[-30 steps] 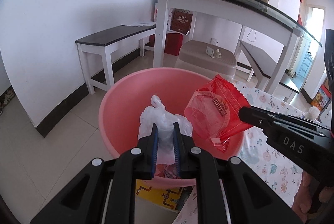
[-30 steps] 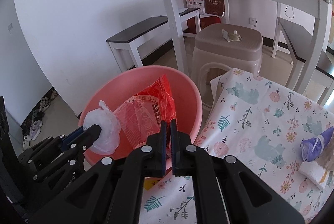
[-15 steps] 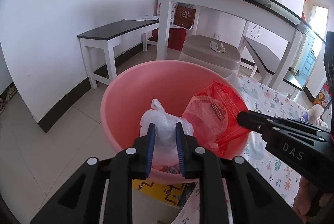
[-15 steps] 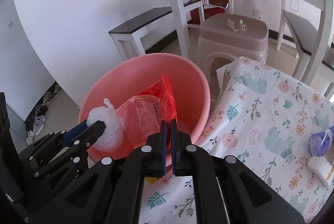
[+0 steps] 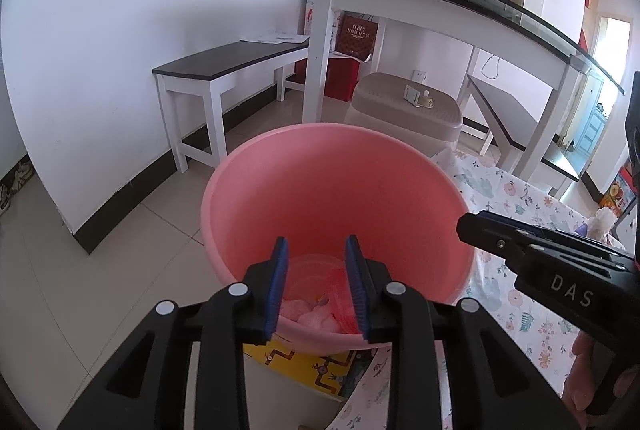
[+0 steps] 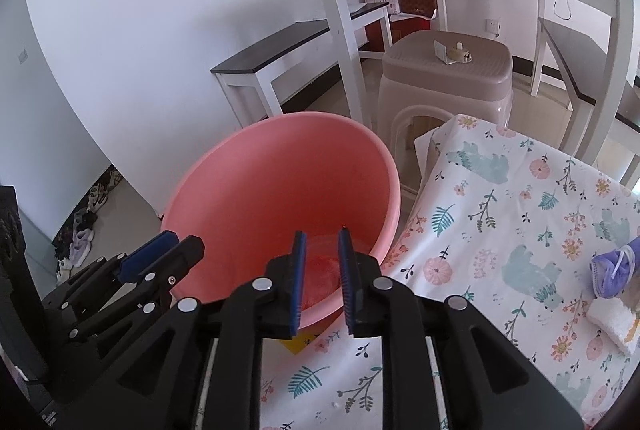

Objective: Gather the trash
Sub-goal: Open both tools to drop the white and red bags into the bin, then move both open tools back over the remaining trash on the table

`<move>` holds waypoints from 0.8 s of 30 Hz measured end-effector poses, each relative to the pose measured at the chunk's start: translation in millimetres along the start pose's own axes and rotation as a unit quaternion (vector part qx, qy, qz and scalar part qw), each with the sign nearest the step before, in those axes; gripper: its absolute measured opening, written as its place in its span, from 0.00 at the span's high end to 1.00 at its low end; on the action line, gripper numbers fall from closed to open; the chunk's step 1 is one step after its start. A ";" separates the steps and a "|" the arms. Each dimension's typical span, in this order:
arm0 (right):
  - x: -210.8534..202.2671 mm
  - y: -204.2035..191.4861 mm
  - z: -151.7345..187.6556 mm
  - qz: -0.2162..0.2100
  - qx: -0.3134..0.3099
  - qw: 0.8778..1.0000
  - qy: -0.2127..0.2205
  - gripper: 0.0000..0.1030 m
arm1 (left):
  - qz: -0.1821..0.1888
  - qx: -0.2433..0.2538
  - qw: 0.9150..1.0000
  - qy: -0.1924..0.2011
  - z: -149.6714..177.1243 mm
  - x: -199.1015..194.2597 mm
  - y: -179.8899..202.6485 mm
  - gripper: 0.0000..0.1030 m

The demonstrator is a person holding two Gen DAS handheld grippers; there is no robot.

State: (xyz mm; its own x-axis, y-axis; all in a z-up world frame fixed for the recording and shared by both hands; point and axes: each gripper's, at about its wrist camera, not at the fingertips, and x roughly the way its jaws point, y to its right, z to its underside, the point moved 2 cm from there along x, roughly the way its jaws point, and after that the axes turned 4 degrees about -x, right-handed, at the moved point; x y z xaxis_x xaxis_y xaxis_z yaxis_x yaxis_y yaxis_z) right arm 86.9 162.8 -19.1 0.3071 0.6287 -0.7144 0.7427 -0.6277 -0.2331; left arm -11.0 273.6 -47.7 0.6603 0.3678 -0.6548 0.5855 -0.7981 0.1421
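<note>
- Right now I have both grippers poised over the pink basin [image 5: 336,189], which stands on the floor just beside the tabletop with the floral cloth [image 6: 500,230], placed so trash can go straight off the edge into it.
- My left gripper [image 5: 316,282] has its jaws released, with nothing between the blue pads; through the gap I see a clear plastic bag [image 5: 312,310] lying at the basin's bottom.
- My right gripper [image 6: 322,282] is likewise spread and empty, and the red wrapper [image 6: 320,270] lies in the basin below it.
- So two pieces of trash sit inside the basin, which I judge is where they belong.
- On the cloth, well apart from the basin, lie a purple mask [image 6: 612,270] and a white folded tissue [image 6: 612,326]; I reckon those are the next things to collect.
</note>
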 end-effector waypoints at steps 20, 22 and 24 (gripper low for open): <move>-71.9 9.6 10.5 0.006 0.006 0.998 0.063 0.84 | 0.038 0.032 0.997 0.061 -14.0 -63.2 36.9 0.73; -81.7 11.7 13.7 0.008 0.005 0.998 0.069 0.80 | 0.044 0.037 0.996 0.065 -14.3 -68.7 43.1 0.73; -93.2 14.5 17.7 0.011 0.006 0.997 0.079 0.71 | 0.048 0.042 0.996 0.068 -13.7 -73.8 48.7 0.73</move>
State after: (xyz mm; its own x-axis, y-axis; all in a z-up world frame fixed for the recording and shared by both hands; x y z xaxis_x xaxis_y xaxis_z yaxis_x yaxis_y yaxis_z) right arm 58.5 87.0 32.4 0.4138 0.6794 -0.6060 0.7285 -0.6463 -0.2271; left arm -24.7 214.1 17.7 0.7724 0.3440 -0.5339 0.4790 -0.8675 0.1340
